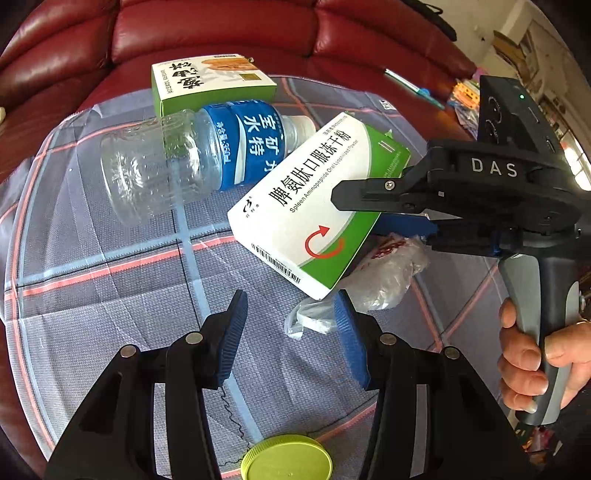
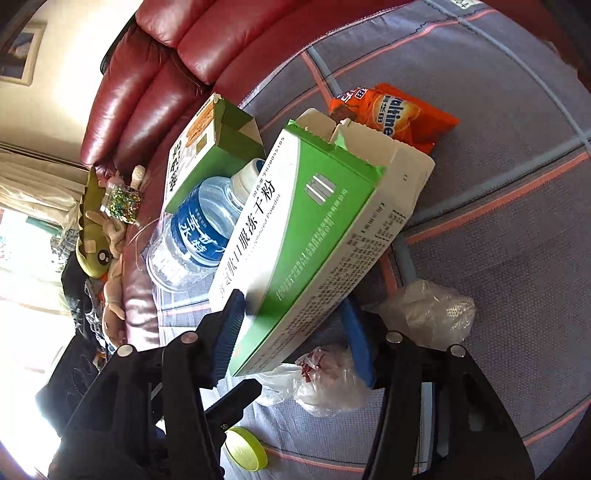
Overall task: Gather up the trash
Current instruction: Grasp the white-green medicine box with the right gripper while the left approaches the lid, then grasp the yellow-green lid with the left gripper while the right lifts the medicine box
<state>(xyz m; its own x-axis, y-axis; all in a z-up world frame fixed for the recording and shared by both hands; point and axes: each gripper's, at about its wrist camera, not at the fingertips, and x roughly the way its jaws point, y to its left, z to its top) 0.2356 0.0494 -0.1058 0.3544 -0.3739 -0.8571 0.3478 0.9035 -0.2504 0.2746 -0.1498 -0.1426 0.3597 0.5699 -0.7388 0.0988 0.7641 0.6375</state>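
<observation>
The red leather sofa (image 1: 221, 33) takes up most of the room I can see, with a grey checked cloth (image 1: 110, 266) spread over its seat as the working surface. From the left wrist view nearly all the trash is on that cloth, so I'd judge the collecting barely begun; no bin or bag for it shows anywhere.

The biggest piece, the white-and-green medicine box (image 2: 317, 229), lies between the blue pads of the right gripper (image 2: 295, 332), which look clamped onto its near end; the torn-open flap points toward 1 o'clock. At 10 o'clock of it lies the empty water bottle (image 1: 184, 162), on its side and touching the box. Past the bottle at 12 o'clock sits a second green box (image 1: 210, 85).

The left gripper (image 1: 295, 332) hangs with its jaws parted and nothing between them. Crumpled clear plastic wrap (image 1: 384, 277) lies just beyond it, at 1 o'clock.

Smaller still: an orange snack packet (image 2: 399, 114) at 1 o'clock in the right wrist view, and a yellow-green lid (image 1: 286, 458) at 6 o'clock. Stuffed toys (image 2: 96, 243) crowd the sofa's far end, by a bright window.
</observation>
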